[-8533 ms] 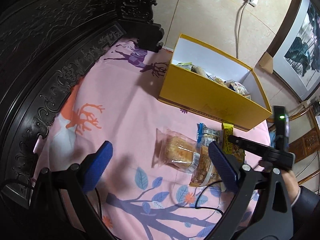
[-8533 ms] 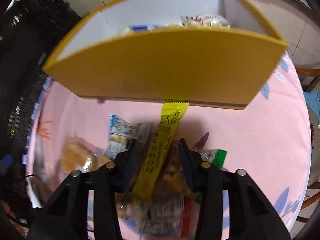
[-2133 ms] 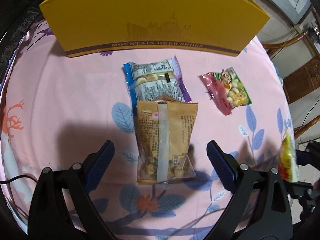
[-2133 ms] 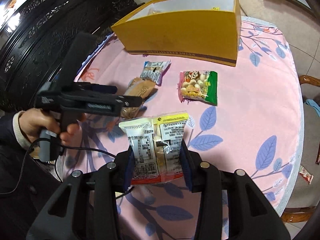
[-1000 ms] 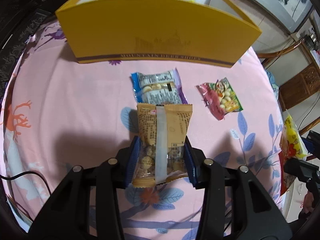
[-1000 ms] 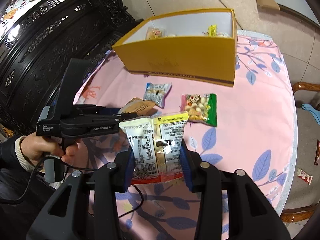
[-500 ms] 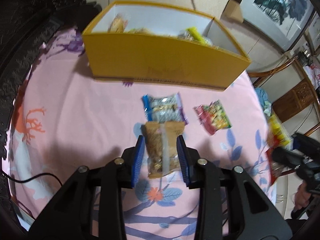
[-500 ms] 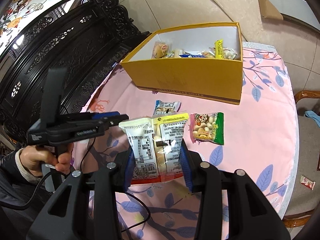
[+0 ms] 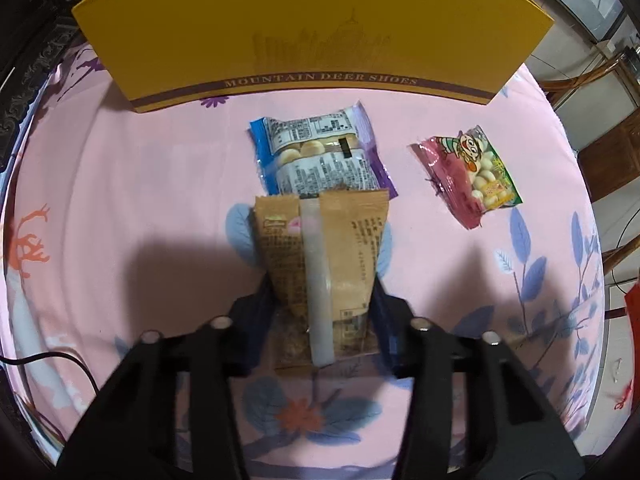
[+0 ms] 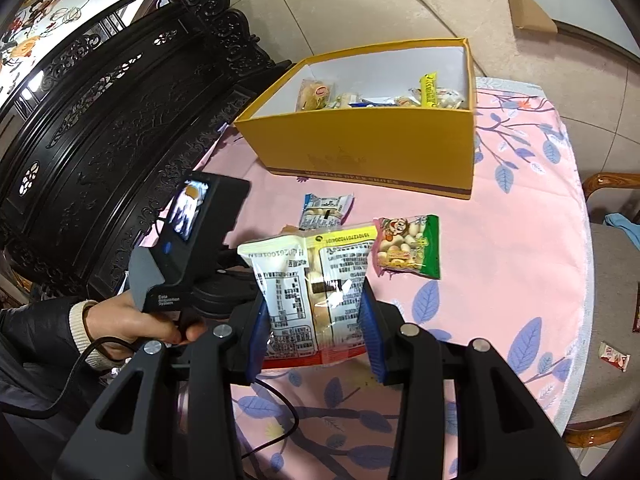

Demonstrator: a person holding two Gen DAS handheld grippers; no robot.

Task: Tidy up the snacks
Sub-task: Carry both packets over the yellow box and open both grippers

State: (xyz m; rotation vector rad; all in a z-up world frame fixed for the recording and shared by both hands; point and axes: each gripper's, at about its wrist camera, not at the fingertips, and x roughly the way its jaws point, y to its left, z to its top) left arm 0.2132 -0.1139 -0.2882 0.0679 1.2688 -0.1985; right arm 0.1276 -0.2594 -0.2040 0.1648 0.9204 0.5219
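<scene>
Your left claw has the tan packet between its pads, and its jaws have just been opening a little. The pads sit against the packet's lower sides, so I judge the hold light. Squeeze before you lift, or the slick wrapper may slide out. In the left view the packet fills the centre of the frame, its top edge lapping over the blue packet just above it. Lift straight up so you do not drag that one along.

The box spans the top of that frame, its yellow wall facing you. You need to clear that wall, then come down inside; in the right view the box's left half looks less crowded, so aim there.

Further right lies the red-and-green bag, apart from the others on the pink cloth covering the table. Leave it for a later pass.

Your right claw is clamped on the white packet, held above the cloth at lower centre of its frame, gripped low on both sides. Your left hand and its handle sit just to the left of it. Keep the right claw steady and clear, and let the left go to the box first so the two do not meet over the opening.
</scene>
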